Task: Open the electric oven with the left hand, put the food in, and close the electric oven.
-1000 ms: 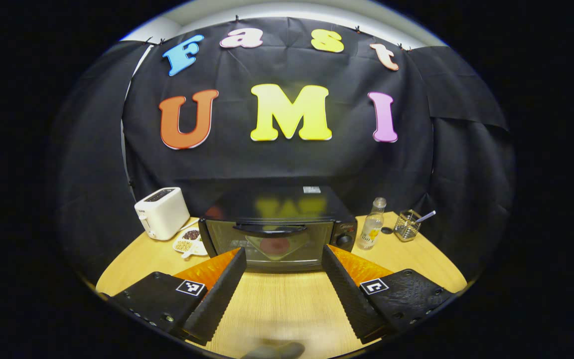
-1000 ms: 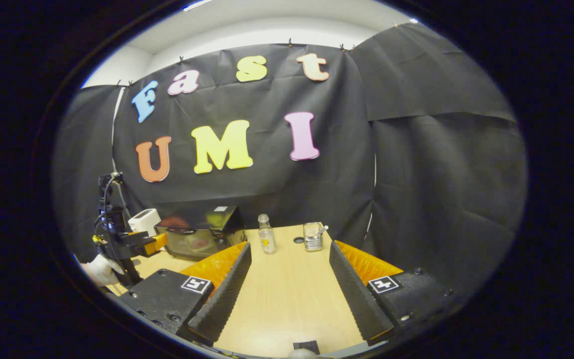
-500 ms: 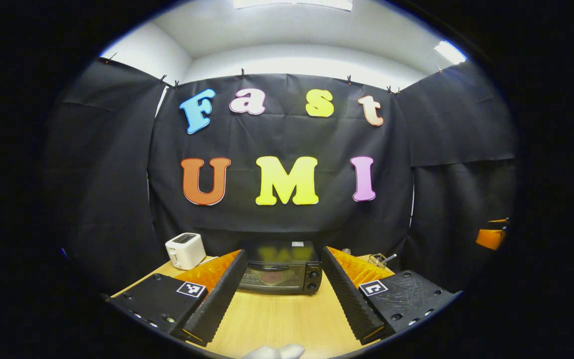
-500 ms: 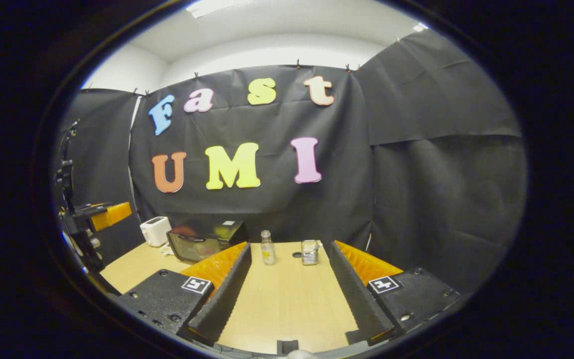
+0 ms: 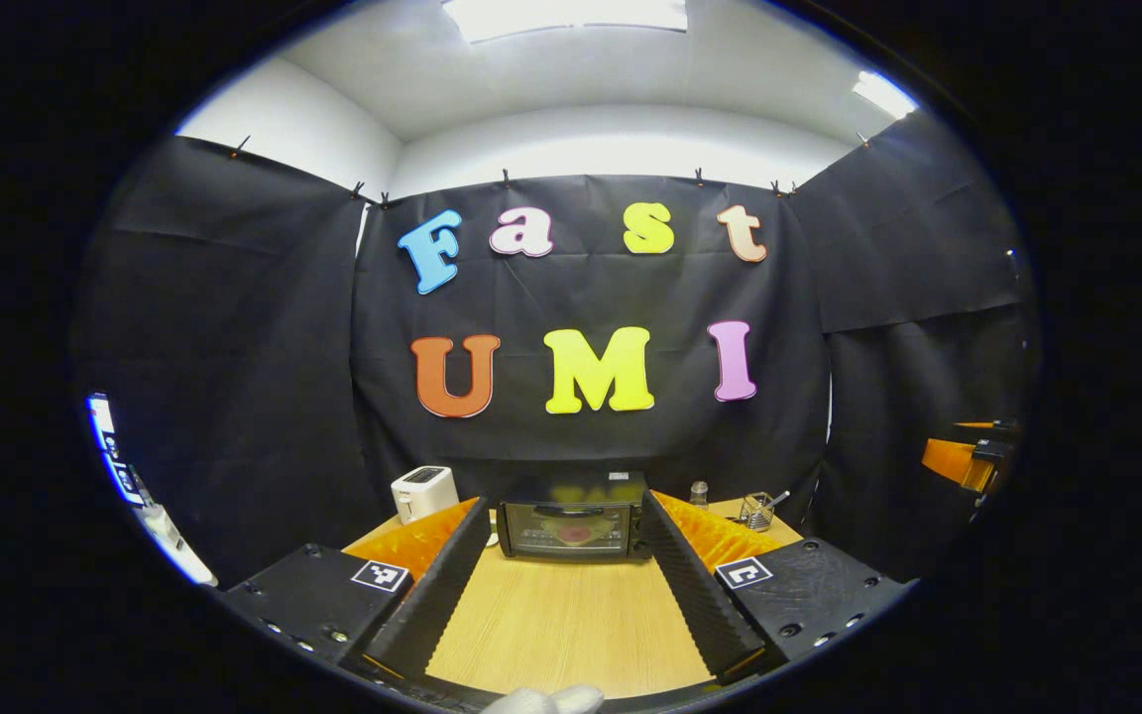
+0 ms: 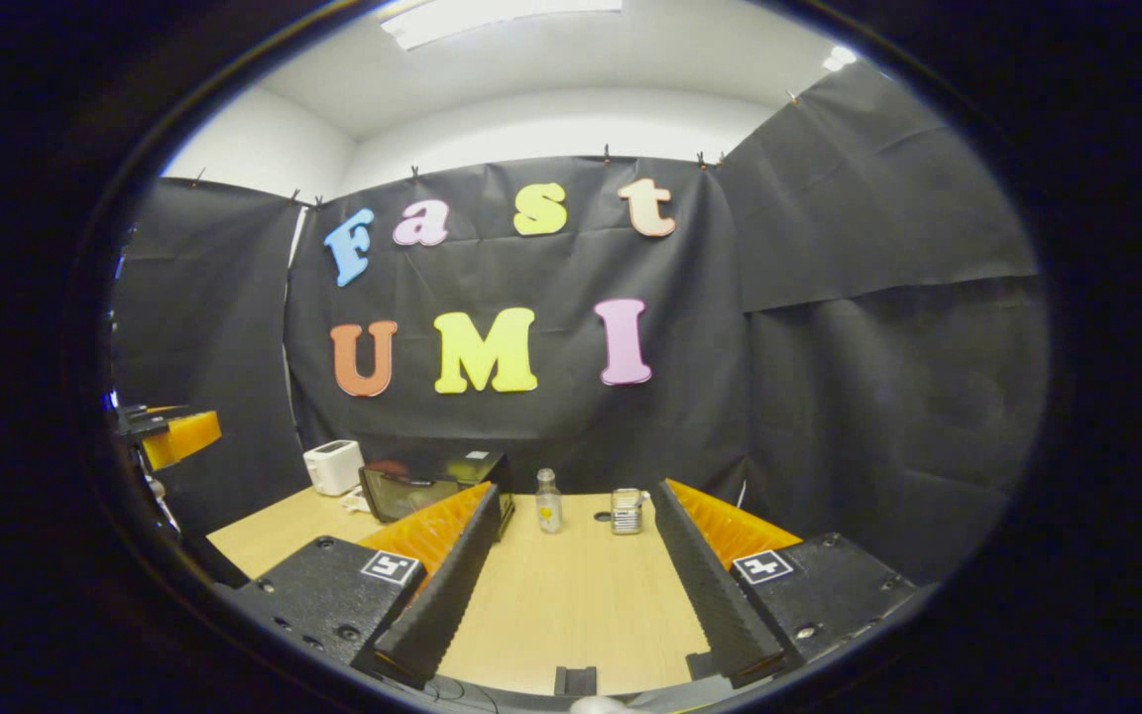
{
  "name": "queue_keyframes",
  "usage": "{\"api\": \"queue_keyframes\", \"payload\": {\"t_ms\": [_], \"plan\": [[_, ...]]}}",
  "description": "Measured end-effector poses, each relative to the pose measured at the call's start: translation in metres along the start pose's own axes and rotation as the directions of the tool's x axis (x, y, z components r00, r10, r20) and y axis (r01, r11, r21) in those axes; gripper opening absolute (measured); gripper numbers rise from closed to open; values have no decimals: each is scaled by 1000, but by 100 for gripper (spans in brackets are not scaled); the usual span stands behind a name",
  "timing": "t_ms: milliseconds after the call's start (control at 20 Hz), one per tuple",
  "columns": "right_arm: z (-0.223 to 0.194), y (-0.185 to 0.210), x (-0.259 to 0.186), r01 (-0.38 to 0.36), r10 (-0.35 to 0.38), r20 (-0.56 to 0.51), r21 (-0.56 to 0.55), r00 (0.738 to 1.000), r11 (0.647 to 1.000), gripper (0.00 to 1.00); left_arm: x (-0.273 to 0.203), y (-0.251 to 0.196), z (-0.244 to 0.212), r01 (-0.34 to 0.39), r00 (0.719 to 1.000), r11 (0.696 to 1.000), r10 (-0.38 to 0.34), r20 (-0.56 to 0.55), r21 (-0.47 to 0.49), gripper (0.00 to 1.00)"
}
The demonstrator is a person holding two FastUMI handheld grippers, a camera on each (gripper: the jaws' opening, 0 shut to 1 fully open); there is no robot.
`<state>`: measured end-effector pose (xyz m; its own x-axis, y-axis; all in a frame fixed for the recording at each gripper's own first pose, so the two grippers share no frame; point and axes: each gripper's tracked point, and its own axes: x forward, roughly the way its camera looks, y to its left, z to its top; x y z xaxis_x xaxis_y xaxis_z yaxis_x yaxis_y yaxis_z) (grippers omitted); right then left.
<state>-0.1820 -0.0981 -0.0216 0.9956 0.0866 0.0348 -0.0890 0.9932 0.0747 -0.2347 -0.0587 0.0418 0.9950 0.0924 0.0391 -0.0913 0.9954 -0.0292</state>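
Observation:
The black electric oven (image 5: 571,526) stands at the back of the wooden table (image 5: 561,625) with its glass door shut. Behind the glass shows a reddish round piece of food (image 5: 577,535). My left gripper (image 5: 564,506) is held well back from the oven, facing it, open with nothing between its fingers. From the right gripper view the oven (image 6: 429,488) sits at the left. My right gripper (image 6: 576,496) is open and empty, pointing at the table's right part. The left gripper (image 6: 170,437) hangs at the far left edge there.
A white toaster (image 5: 422,491) stands left of the oven. To its right are a small clear bottle (image 6: 549,502) and a wire holder (image 6: 625,510) with a spoon. The right gripper (image 5: 963,459) shows at the right edge of the left gripper view.
Both grippers have drawn back from the table's far side, so the oven looks much smaller. The left gripper went from close before the oven door to far off. Both stayed open.

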Motion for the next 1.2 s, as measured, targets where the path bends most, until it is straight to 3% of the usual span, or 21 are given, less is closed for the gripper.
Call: {"api": "queue_keyframes", "payload": {"t_ms": [300, 600, 650, 1200], "plan": [[-6, -4, -7, 16, -16, -13, 0, 1000, 1000, 96, -3, -19, -7, 39, 999, 999, -38, -16, 31, 100], [-5, -3, -8, 10, -10, -11, -3, 1000, 1000, 100, -6, -29, -16, 57, 998, 998, -56, -41, 19, 96], [-5, -2, -8, 7, -7, -11, -8, 1000, 1000, 96, -5, -29, -15, 54, 998, 998, -53, -42, 24, 96], [1, -2, -3, -8, 8, 5, -18, 1000, 1000, 100, -1, -32, -21, 46, 997, 999, -45, -64, 8, 96]]}}
